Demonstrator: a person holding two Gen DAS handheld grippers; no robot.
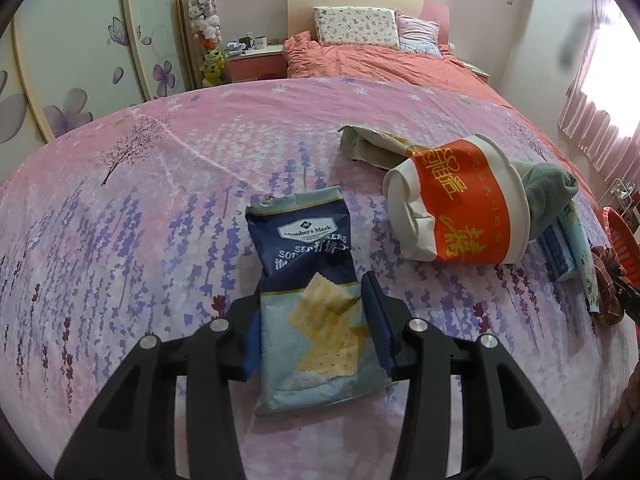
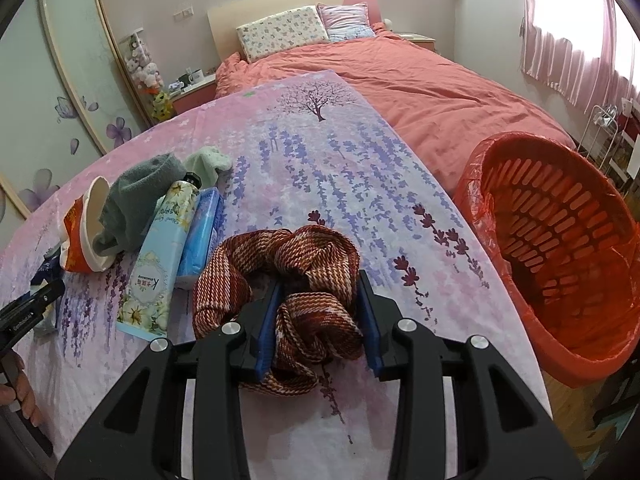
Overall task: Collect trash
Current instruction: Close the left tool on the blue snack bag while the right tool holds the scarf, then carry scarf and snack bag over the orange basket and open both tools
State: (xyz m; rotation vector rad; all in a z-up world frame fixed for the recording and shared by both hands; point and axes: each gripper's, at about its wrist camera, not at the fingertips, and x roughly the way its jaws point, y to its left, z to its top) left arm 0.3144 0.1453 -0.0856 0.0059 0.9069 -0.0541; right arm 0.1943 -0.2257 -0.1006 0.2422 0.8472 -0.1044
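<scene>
Pinching a cracker packet (image 1: 316, 304) in left fingers (image 1: 378, 320), right fingers (image 2: 269, 320) a scarf (image 2: 288, 280), red basket (image 2: 560, 240) only rightward.

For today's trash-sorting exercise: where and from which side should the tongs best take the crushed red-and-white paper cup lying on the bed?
Probably the paper cup at its dented white base end. It lies on its side there, already flattened, so that end should fit between the tongs. Come from above on the cracker bag side; a grey sock fills its mouth.
</scene>
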